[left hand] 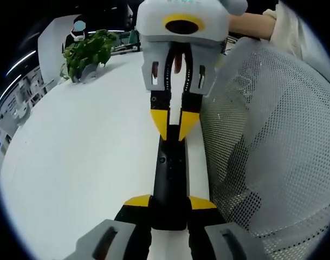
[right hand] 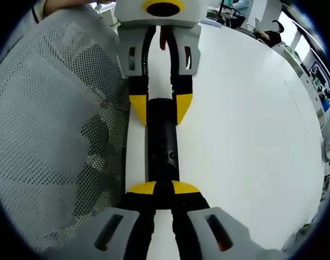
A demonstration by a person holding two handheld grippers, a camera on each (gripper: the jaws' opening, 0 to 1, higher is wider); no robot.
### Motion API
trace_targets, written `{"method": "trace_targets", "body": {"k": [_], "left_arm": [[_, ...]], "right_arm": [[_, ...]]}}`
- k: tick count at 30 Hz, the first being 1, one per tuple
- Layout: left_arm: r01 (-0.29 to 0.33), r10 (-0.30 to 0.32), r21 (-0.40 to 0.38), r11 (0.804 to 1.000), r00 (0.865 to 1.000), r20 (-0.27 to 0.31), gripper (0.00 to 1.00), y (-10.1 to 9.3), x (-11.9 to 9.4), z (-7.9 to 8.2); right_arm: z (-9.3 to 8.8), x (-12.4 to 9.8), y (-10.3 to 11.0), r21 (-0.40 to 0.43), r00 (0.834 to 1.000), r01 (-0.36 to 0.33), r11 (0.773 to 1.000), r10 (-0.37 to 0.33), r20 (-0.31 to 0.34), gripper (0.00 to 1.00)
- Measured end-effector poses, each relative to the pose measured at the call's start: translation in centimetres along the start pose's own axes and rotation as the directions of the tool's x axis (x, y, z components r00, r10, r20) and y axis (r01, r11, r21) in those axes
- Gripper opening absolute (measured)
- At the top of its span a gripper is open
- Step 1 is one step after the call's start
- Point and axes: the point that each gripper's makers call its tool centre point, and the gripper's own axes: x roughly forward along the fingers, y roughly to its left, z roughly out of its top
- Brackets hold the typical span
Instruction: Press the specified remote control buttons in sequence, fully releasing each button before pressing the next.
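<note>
**Black remote control held end to end between two grippers**

In the left gripper view, the left gripper [left hand: 170, 201] rises from the bottom edge with its yellow-tipped jaws closed against the sides of the near end of a black remote control [left hand: 170, 173]. The remote runs straight ahead from those jaws over the white table [left hand: 83, 162]. At its far end the right gripper [left hand: 174, 123] faces back, its yellow tips pinching in on the remote's far end. Right of the jaws lies a white mesh fabric [left hand: 273, 146], close beside the remote. Far ahead and left of the jaws stands a green potted plant [left hand: 89, 51]. A person's arm [left hand: 251, 24] shows behind the right gripper.

In the right gripper view, the right gripper [right hand: 163, 188] grips the near end of the remote control [right hand: 162, 146], jaws nearly closed on its sides. The left gripper [right hand: 161, 108] clamps the far end. The mesh fabric [right hand: 51, 130] lies left of the jaws, the bare table [right hand: 246, 124] to the right. Small buttons on the remote's top face are too faint to identify.
</note>
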Motion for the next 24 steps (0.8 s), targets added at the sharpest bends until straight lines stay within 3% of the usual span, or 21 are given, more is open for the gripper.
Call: {"method": "trace_targets", "body": {"k": [3, 5, 8, 12, 24], "left_arm": [[0.0, 0.0, 0.001, 1.0, 1.0, -0.002, 0.24, -0.03, -0.03, 0.02], [0.0, 0.0, 0.002, 1.0, 1.0, -0.003, 0.24, -0.02, -0.02, 0.0], [-0.002, 0.002, 0.004, 1.0, 1.0, -0.005, 0.24, -0.05, -0.03, 0.01], [-0.002, 0.002, 0.002, 1.0, 1.0, -0.004, 0.24, -0.04, -0.03, 0.01], [-0.001, 0.001, -0.001, 1.0, 1.0, -0.001, 0.24, 0.05, 0.06, -0.02]], "right_arm": [[-0.01, -0.09, -0.04, 0.046, 0.999, 0.023, 0.999, -0.024, 0.026, 0.08], [0.05, -0.17, -0.16, 0.108, 0.995, 0.044, 0.993, -0.054, 0.089, 0.08], [0.03, -0.35, -0.05, 0.122, 0.977, 0.074, 0.99, -0.096, 0.19, 0.07], [-0.02, -0.11, -0.38, 0.127, 0.986, 0.028, 0.992, -0.048, 0.16, 0.07], [0.32, 0.08, -0.42, 0.115, 0.984, 0.031, 0.993, -0.05, 0.17, 0.09]]}}
